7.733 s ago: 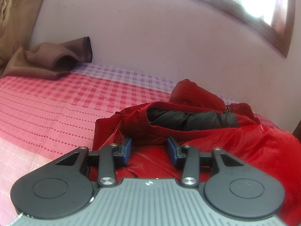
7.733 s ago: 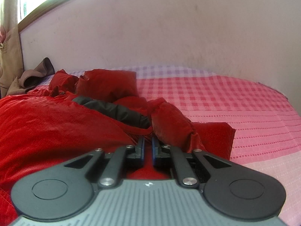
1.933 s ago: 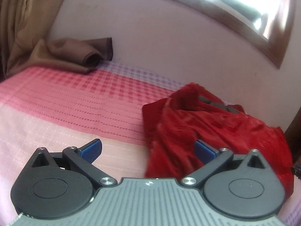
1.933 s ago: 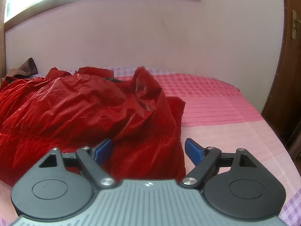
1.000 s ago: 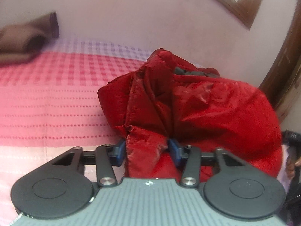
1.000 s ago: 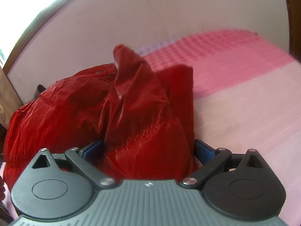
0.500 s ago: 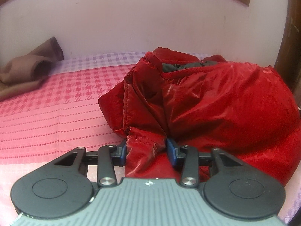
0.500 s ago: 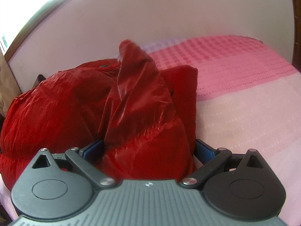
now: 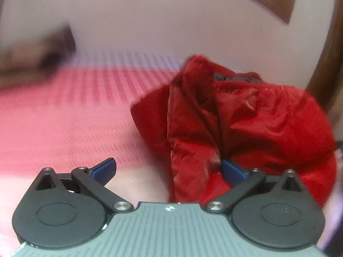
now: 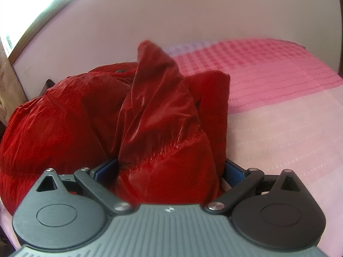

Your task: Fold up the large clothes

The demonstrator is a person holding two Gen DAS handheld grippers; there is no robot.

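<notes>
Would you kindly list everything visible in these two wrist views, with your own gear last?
jacket: one, red with dark lining, bunched on the bed.
bedspread: one, pink checked, covering the bed.
brown cloth: one, blurred, far left by the wall.
wall: one, pale, behind the bed.
window frame: one, brown wood, upper right.
left gripper: one, black with blue pads, jaws opening, a jacket fold between them.
right gripper: one, same make, jaws wide around a thick fold.

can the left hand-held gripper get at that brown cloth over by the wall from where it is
Probably not without moving. The brown cloth lies far off to the left by the wall, across open pink bedspread. Nothing blocks the way, but the left hand-held gripper, jaws opening, sits at the red jacket.
</notes>
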